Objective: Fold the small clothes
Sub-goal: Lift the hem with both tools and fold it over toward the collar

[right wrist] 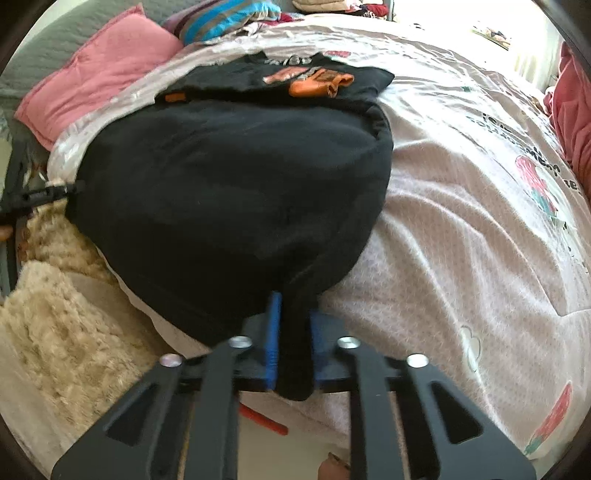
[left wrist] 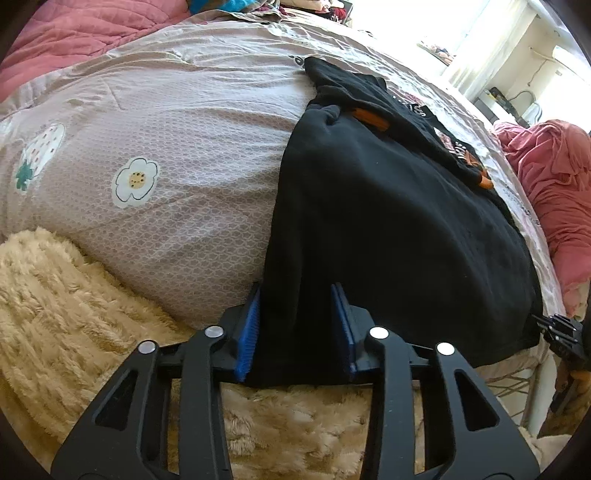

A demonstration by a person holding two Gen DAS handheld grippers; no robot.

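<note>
**Two grippers on the near hem of a black garment**

Both grippers hold the same black garment (left wrist: 388,229) by its near edge, at the side of the bed. The left gripper (left wrist: 295,325) has its blue pads (left wrist: 248,332) narrowed onto a fold at the hem's left corner, cloth filling the gap. The right gripper (right wrist: 293,343) is pinched tight on a bunched bit of the hem at the other corner; this view is blurred, so how much cloth it grips is hard to judge.

Just under the left gripper lies a cream fluffy blanket (left wrist: 74,325), hanging at the bed's near edge. The garment lies flat on a pale bedcover (left wrist: 184,184) printed with a flower (left wrist: 135,182) and a strawberry. Left of the garment the cover is bare and wide; to its right, in the right wrist view, there is also open cover, bearing dark print too warped to read.

Beyond the garment, touching its far edge, lies a second black piece (right wrist: 295,77) with orange parts and pale lettering, not legible. Farther off sit a pink pillow (right wrist: 99,74) and, at the bed's head, a heap of mixed clothes (right wrist: 229,18).
</note>
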